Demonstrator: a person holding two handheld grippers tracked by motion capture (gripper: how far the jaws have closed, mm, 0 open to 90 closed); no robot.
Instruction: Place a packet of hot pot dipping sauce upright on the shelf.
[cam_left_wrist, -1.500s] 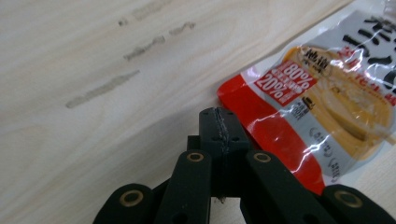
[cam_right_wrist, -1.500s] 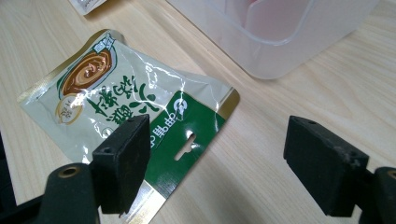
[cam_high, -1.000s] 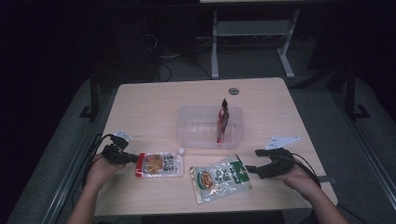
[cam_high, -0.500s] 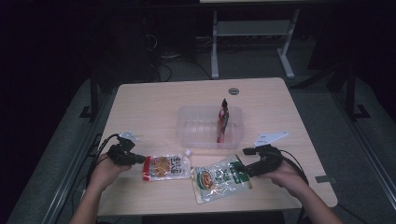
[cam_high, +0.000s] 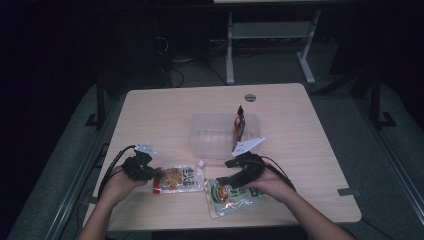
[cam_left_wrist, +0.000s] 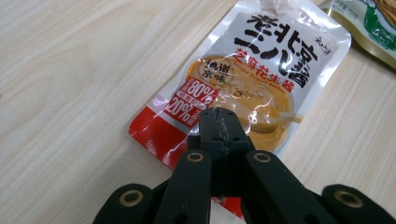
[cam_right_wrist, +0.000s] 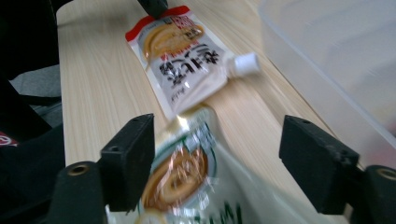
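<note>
Red-edged sauce pouch (cam_high: 179, 179) | flat, lengthwise across table, spout toward green pouch (cam_high: 235, 196) | left hand-held gripper (cam_left_wrist: 219, 133) clamps red end

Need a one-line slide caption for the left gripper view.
Left tool shut on the red bottom edge of the sesame sauce pouch lying flat on the wooden table.

the red-and-white sauce pouch (cam_left_wrist: 243, 79) reads "80%", "20%" and, seemingly, "老北京二八酱" in large black characters.
</note>
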